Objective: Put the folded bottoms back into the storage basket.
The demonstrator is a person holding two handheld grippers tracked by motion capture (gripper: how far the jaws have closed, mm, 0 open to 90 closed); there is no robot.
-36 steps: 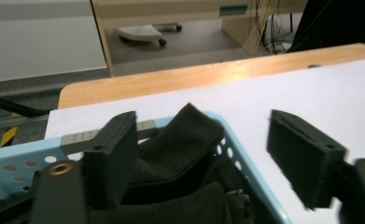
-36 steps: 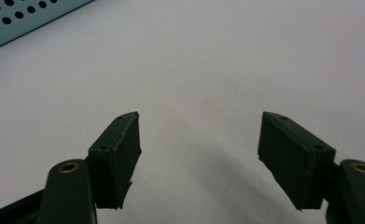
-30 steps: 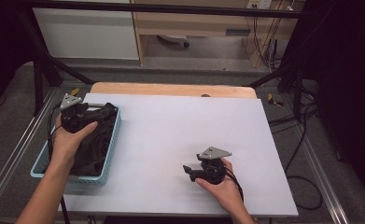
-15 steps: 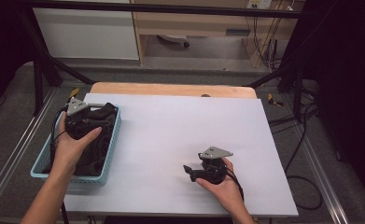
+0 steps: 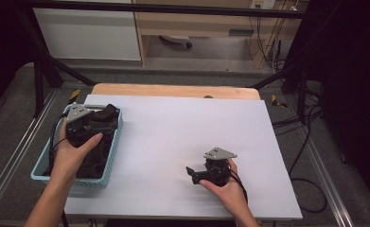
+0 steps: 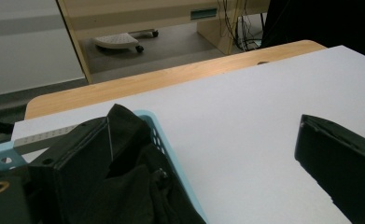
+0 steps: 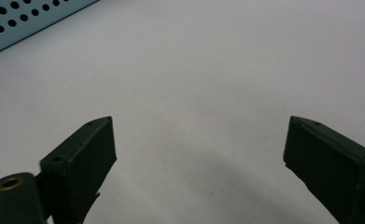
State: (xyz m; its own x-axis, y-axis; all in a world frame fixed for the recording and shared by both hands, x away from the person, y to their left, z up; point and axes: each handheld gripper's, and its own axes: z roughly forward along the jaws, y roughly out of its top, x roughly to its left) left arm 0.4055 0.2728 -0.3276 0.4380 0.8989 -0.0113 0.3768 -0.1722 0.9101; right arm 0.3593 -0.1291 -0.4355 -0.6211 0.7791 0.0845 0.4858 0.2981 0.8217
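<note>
Basket: light blue, perforated, at the table's left edge — long axis running from near to far.
Dark cloth: bunched black heap inside the basket, no clear axis or heading.
Left gripper: over the basket's far end, jaws just opened wide, nothing clamped.
Advice: lower straight into the heap, pinch one thick fold, avoid the rim.
Right gripper: low over bare white table, pointing left, jaws just opened, empty.

Bare forearms, no sleeves in the high view. Left gripper: black body, grey three-cornered plate on top, black cable trailing. Right gripper: same black build and grey plate, with a cable. Flat black jaws with small screw holes; brass-coloured ring, perhaps a bushing, at each base.
</note>
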